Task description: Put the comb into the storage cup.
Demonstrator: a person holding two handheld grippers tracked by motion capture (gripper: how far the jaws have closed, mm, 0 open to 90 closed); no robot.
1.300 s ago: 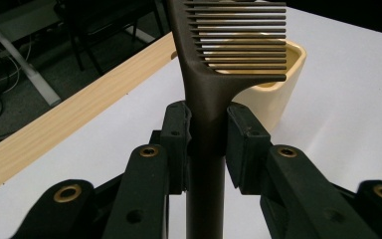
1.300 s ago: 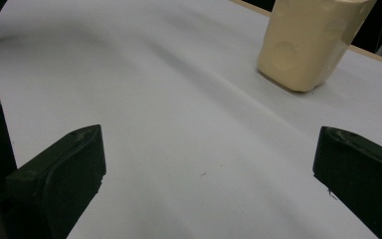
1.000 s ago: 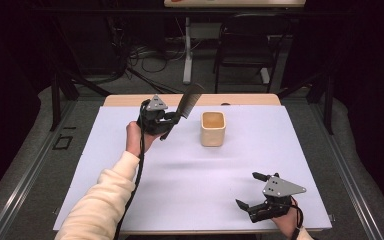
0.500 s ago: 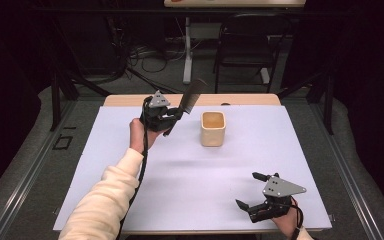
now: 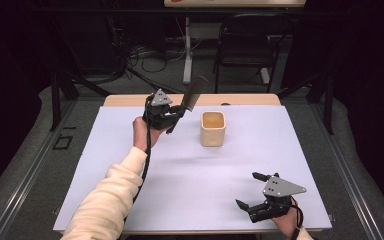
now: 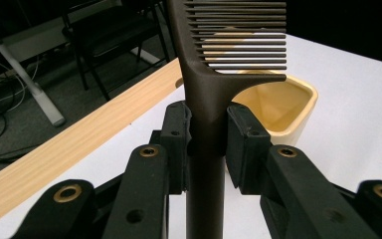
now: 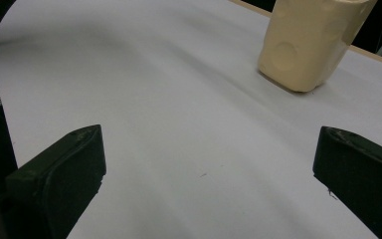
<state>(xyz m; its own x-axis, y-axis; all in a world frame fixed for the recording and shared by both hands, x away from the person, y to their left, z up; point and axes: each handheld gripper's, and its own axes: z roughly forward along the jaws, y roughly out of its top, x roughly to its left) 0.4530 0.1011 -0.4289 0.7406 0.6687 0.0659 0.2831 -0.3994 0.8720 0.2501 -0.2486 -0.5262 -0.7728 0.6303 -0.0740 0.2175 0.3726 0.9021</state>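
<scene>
High view: left gripper (image 5: 172,114) fingers clamp comb (image 5: 192,94), toothed end up-right toward cup (image 5: 213,128).

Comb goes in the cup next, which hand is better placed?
Left. The left gripper is already shut on the comb handle, right beside the cup. The right gripper sits open and empty at the table's near edge.

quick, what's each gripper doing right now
left gripper: closed on the handle of a dark brown plastic comb.
right gripper: open, holding nothing, over the white table.
</scene>
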